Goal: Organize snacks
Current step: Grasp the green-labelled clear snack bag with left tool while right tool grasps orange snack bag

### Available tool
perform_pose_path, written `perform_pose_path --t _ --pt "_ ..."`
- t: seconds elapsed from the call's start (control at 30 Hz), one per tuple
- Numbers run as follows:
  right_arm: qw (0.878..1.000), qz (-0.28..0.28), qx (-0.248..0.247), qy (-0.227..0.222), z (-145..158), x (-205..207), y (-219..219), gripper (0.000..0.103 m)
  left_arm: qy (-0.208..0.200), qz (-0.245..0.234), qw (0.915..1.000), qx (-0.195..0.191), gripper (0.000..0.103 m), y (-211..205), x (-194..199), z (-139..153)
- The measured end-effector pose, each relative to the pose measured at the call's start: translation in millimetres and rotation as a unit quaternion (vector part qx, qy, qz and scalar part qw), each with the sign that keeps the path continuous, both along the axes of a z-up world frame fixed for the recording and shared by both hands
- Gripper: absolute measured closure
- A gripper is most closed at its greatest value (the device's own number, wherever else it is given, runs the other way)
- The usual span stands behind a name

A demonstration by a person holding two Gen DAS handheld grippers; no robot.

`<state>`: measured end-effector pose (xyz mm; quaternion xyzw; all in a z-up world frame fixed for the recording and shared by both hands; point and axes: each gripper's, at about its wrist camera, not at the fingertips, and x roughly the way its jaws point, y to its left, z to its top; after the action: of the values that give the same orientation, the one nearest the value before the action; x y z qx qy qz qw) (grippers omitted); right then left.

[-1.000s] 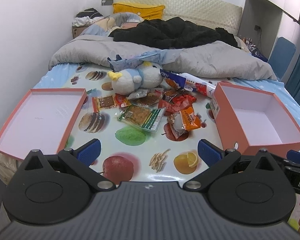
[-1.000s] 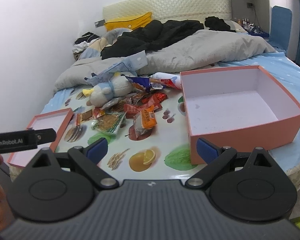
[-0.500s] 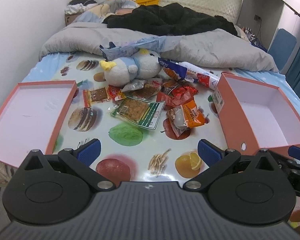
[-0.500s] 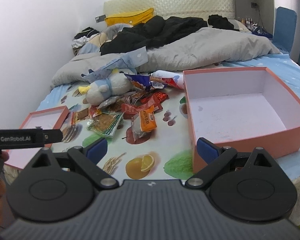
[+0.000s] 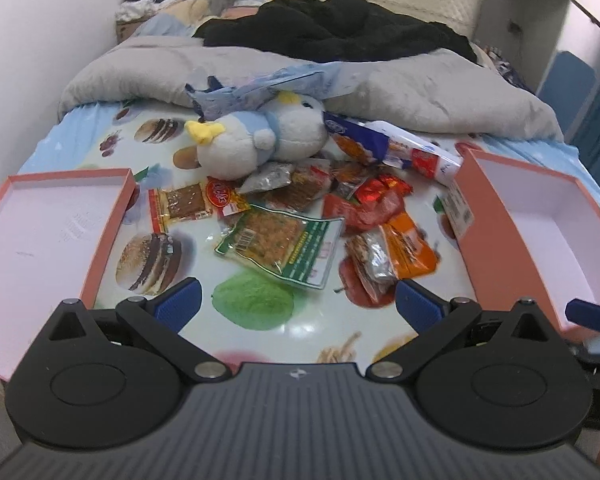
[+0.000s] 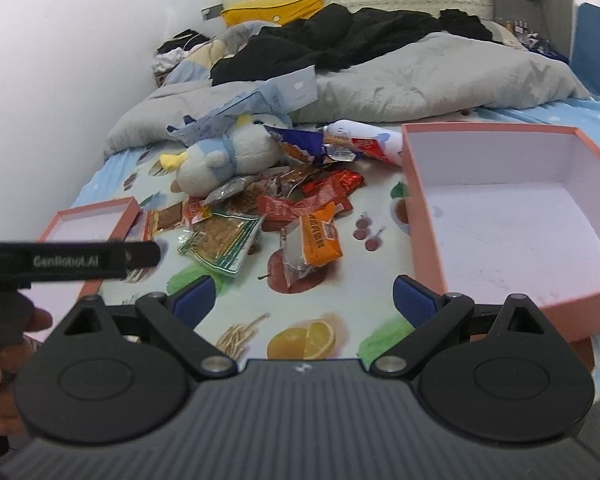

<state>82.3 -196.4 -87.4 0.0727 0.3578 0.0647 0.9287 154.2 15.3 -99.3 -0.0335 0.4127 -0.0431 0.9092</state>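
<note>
Bed [image 5: 112,148] with fruit-print sheet fills both views, grey duvet [image 5: 420,88] far back. Deep pink box [image 6: 500,208] ahead-right of right gripper [image 6: 302,294]; shallow pink lid [image 5: 40,224] ahead-left of left gripper [image 5: 298,296]. Snack pile [image 5: 320,216] sits dead ahead between them, plush penguin [image 5: 260,140] just behind it. Nothing boxed yet. Judgement: take the nearest loose packs first, green cracker pack [image 5: 280,248] or orange pack [image 6: 320,236], pinching a flat edge and clearing neighbours. Both grippers' jaws spread wide, holding nothing, touching nothing.
</note>
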Motion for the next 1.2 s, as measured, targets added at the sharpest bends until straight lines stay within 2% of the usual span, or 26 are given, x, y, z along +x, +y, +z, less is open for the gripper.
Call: perform_pose_path --t 0.23,0.47,0.77,0.93,1.0,1.07,1.2 --pt "1.000 0.015 0.000 0.013 -18.8 34.1 10.1 0.006 0.031 -0.002 0.9992 -0.024 0.000 9.6 38.3 -30.1" --pt "0.999 0.016 -0.023 0.025 -43.5 76.0 13.7 0.007 0.051 -0.021 0.9978 -0.035 0.000 15.0 87.1 -64.0" --pt "0.998 0.016 -0.038 0.047 -74.5 124.3 12.6 0.007 0.072 -0.074 0.9945 0.013 0.000 14.1 145.9 -105.1" --pt "0.997 0.016 -0.040 0.060 -91.3 145.4 11.2 0.007 0.060 -0.123 0.9851 0.104 0.000 5.9 164.5 -127.4" --pt "0.997 0.019 -0.040 0.064 -98.1 151.5 12.5 0.010 0.071 -0.134 0.9830 0.103 0.000 8.2 173.0 -136.2" --pt "0.996 0.021 -0.044 0.072 -105.7 157.7 14.8 0.018 0.079 -0.139 0.9822 0.099 0.000 12.3 181.8 -145.3" --pt "0.995 0.020 -0.035 0.089 -117.9 168.7 16.8 0.018 0.087 -0.152 0.9812 0.081 0.000 20.9 193.6 -159.9"
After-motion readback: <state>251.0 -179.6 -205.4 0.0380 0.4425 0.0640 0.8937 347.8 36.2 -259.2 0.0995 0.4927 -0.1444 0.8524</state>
